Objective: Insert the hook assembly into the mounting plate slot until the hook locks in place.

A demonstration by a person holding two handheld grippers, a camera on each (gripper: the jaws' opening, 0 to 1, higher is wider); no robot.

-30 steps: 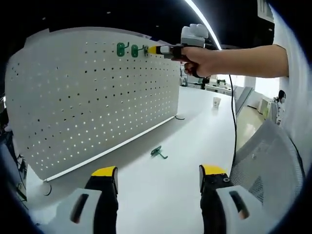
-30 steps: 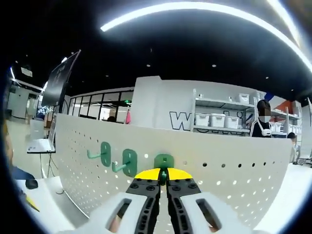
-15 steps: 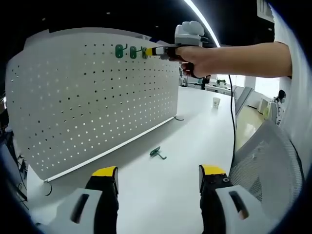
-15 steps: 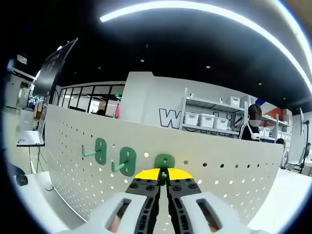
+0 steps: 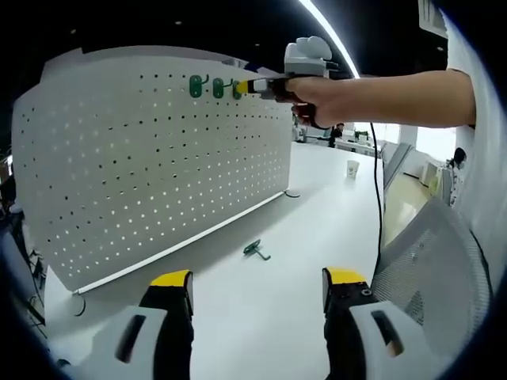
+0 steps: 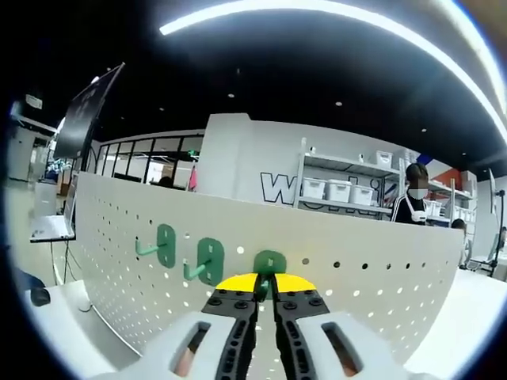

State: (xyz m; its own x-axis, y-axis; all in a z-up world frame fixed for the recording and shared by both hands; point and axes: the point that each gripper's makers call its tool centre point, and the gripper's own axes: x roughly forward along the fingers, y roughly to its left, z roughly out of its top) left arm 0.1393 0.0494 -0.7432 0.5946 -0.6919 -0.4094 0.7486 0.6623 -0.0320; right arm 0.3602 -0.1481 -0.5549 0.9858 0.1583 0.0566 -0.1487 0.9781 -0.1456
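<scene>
On pegboard (image 6: 380,285): gripper-held hook (image 6: 269,263) (backdrop "W").

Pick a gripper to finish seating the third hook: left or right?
Right. The right gripper is shut on the green hook at the pegboard. The left gripper is open, low over the table, off the board.

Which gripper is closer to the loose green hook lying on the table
Left. The left gripper hangs open just short of the loose green hook on the table. The right gripper is up at the pegboard, shut on a third hook.
</scene>
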